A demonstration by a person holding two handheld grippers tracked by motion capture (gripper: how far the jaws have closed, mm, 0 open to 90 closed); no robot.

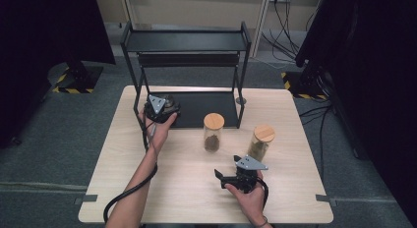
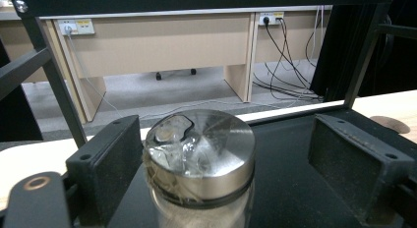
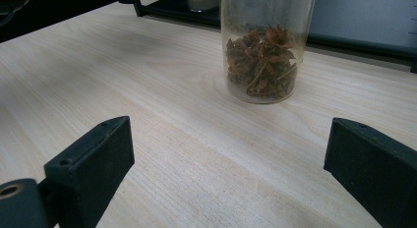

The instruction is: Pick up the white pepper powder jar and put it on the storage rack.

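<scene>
A glass jar with a shiny metal lid point(image 2: 199, 154) stands on the black bottom shelf point(image 2: 295, 188) of a rack. My left gripper point(image 2: 226, 134) is open around it: the left jaw is close beside the lid and the right jaw stands well clear. In the high view the left gripper point(image 1: 160, 109) sits at the rack's front left. My right gripper point(image 3: 236, 137) is open above bare tabletop and faces a glass jar of brown dried pieces point(image 3: 260, 56). That wooden-lidded jar point(image 1: 214, 132) stands mid-table, up and to the left of the right gripper point(image 1: 225, 179).
A second wooden-lidded glass jar point(image 1: 260, 141) stands just above the right gripper. The black two-level rack point(image 1: 184, 41) occupies the back of the wooden table point(image 1: 123, 188), its posts point(image 2: 59, 85) flanking the left gripper. Cables trail from both grippers.
</scene>
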